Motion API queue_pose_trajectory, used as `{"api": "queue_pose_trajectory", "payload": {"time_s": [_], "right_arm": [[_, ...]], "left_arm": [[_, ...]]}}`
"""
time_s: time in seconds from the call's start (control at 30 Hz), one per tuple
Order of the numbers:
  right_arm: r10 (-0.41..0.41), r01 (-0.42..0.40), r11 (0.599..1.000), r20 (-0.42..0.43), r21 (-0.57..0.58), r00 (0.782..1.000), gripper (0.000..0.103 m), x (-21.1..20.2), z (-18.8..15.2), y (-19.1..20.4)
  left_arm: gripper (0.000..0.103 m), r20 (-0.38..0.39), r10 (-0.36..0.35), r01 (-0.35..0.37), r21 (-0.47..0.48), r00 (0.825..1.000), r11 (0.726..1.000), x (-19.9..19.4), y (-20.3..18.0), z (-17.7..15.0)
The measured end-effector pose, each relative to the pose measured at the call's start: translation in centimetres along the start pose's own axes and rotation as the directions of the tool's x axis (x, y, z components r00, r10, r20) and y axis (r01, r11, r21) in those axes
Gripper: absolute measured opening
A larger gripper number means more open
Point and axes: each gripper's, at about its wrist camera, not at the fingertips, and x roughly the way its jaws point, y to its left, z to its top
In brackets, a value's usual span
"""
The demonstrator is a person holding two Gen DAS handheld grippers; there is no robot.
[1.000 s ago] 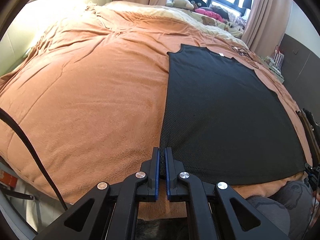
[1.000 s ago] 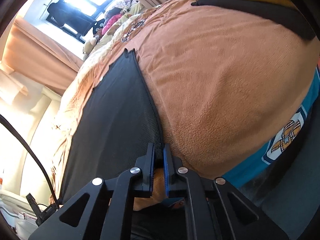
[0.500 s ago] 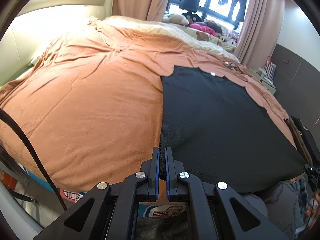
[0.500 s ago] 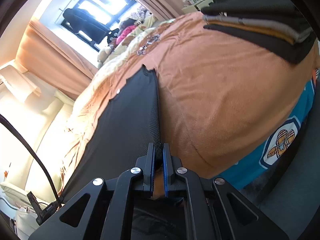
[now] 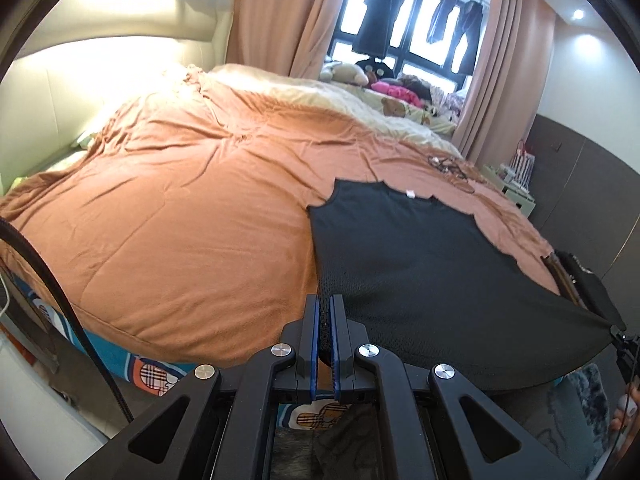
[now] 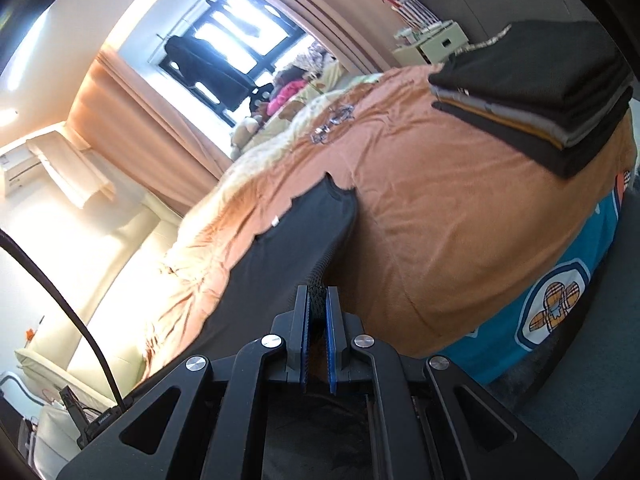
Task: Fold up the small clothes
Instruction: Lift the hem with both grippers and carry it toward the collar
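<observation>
A black mesh sleeveless shirt [image 5: 420, 264] lies on the orange bed cover [image 5: 192, 216], neck end far, hem lifted toward me. My left gripper [image 5: 324, 312] is shut on the shirt's near left hem corner. My right gripper [image 6: 318, 304] is shut on the near right hem corner, and the shirt [image 6: 288, 256] hangs taut from it up to the bed. The hem stretches between the two grippers above the bed's front edge.
A stack of folded dark clothes [image 6: 536, 96] sits on the bed's right front corner. A teal patterned sheet [image 6: 560, 304] covers the bed's side. Soft toys and pillows [image 5: 384, 84] lie at the window end. A black cable [image 5: 60, 300] hangs at left.
Both grippers have lifted and pulled back from the bed with the hem corners held. The shirt's near half has come up off the cover and slid toward the bed's front edge.
</observation>
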Motion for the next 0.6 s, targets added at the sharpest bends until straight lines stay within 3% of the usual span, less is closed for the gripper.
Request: {"api": "queue_pose_trajectory", "payload": {"time_s": [0.3,0.6], "right_arm": [[0.055,-0.052,0.997,0.060,-0.052,0.997,0.003,-1.8,-1.3,0.1],[0.090,-0.080,0.992,0.109,-0.096,0.990,0.003,-2.9,-2.1,-0.7]], "left_arm": [[0.005,0.111,-0.024,0.024,0.007,0.993,1.000,-6.4,-0.4,-0.7],[0.005,0.174,-0.043,0.043,0.004,0.984,0.999,-10.3,-0.4,-1.6]]}}
